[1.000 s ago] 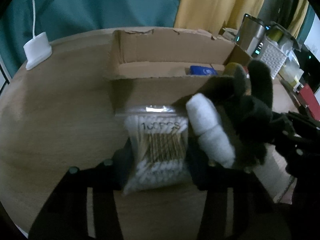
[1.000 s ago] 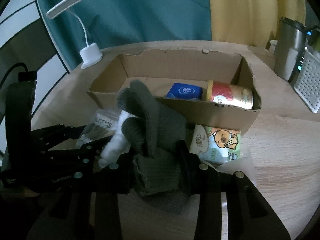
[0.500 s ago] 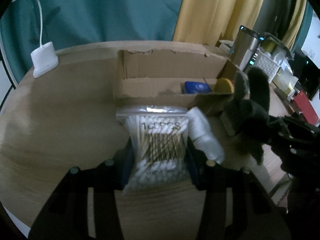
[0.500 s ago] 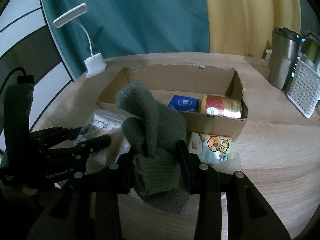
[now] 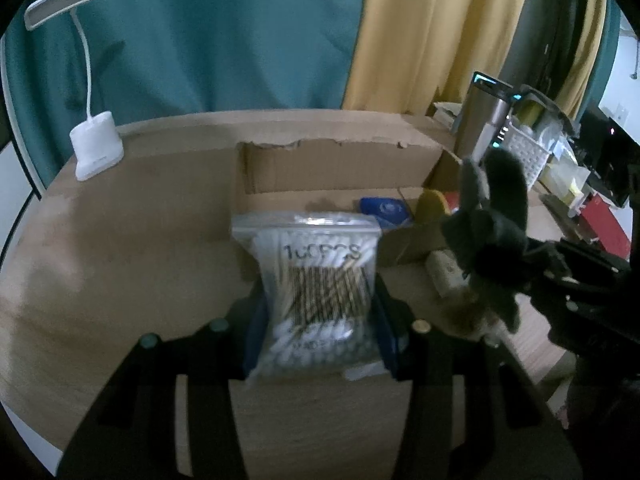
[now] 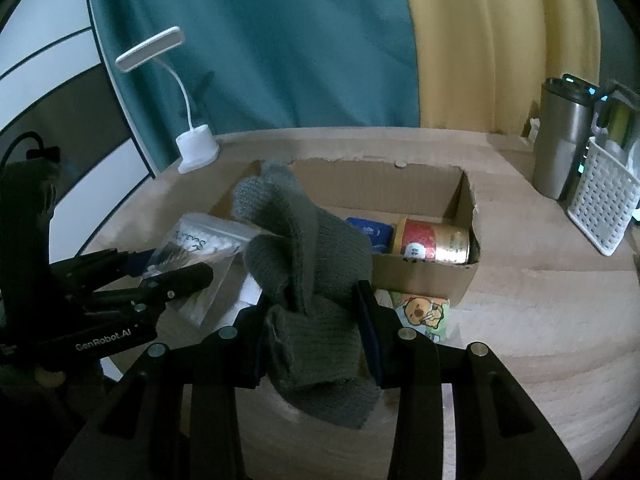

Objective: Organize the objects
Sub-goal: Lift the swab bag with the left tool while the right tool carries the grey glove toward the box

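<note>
Your left gripper point(image 5: 318, 316) has its fingers clamped on a clear bag of cotton swabs point(image 5: 316, 288), long axis upright before the cardboard box point(image 5: 340, 168). Your right gripper point(image 6: 312, 332) has its fingers pinching a grey knitted glove point(image 6: 308, 280), standing upright above the surface point(image 6: 540, 320).

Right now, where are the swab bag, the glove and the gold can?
swab bag point(image 5: 320, 280), left wrist view, on the brown sticks at mid-bag.
glove point(image 6: 316, 264), right wrist view, on the knit palm.
gold can point(image 6: 434, 242), right wrist view, on its side wall.
</note>
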`<action>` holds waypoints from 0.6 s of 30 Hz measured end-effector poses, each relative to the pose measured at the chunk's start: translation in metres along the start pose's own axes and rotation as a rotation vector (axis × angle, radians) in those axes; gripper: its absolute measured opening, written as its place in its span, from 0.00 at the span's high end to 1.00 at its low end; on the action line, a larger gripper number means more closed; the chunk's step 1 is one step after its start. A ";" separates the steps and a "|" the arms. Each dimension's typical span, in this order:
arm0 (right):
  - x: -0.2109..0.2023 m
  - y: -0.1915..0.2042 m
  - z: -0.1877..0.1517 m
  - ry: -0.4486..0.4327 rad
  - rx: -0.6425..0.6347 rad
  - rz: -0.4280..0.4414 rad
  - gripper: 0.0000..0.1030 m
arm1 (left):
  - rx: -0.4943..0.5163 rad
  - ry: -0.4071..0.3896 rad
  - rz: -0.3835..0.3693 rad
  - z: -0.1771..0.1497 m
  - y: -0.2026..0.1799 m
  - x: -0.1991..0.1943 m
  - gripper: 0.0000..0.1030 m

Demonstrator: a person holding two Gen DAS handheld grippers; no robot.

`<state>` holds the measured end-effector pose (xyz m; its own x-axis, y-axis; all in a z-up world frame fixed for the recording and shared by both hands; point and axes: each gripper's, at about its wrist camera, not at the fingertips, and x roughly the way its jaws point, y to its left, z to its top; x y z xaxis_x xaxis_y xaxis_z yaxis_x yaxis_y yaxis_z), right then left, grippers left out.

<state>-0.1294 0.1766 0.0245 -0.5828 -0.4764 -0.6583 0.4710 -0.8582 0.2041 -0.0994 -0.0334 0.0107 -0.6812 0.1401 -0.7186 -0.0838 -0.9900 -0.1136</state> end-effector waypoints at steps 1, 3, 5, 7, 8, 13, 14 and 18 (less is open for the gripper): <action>-0.001 0.000 0.000 -0.003 -0.001 0.000 0.61 | 0.001 -0.002 0.000 0.002 -0.001 0.000 0.53; -0.003 -0.002 0.003 -0.010 -0.001 0.001 0.61 | 0.003 -0.006 0.002 0.003 -0.001 -0.002 0.53; -0.004 -0.003 0.004 -0.014 -0.001 0.001 0.61 | 0.003 -0.009 0.003 0.006 -0.002 -0.002 0.53; -0.004 -0.004 0.006 -0.017 -0.001 0.002 0.61 | 0.005 -0.013 0.005 0.008 -0.003 -0.002 0.53; -0.005 -0.004 0.006 -0.019 -0.002 0.001 0.61 | 0.004 -0.017 0.005 0.010 -0.003 -0.003 0.53; -0.007 -0.007 0.012 -0.032 -0.003 0.006 0.61 | 0.010 -0.032 0.007 0.017 -0.005 -0.005 0.53; -0.007 -0.007 0.014 -0.036 -0.004 0.006 0.61 | 0.010 -0.034 0.007 0.019 -0.005 -0.004 0.53; -0.008 -0.009 0.018 -0.046 -0.008 0.011 0.61 | 0.012 -0.041 0.011 0.023 -0.005 -0.004 0.53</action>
<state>-0.1406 0.1849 0.0406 -0.6075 -0.4939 -0.6221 0.4827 -0.8515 0.2047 -0.1135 -0.0297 0.0299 -0.7113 0.1284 -0.6910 -0.0843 -0.9917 -0.0975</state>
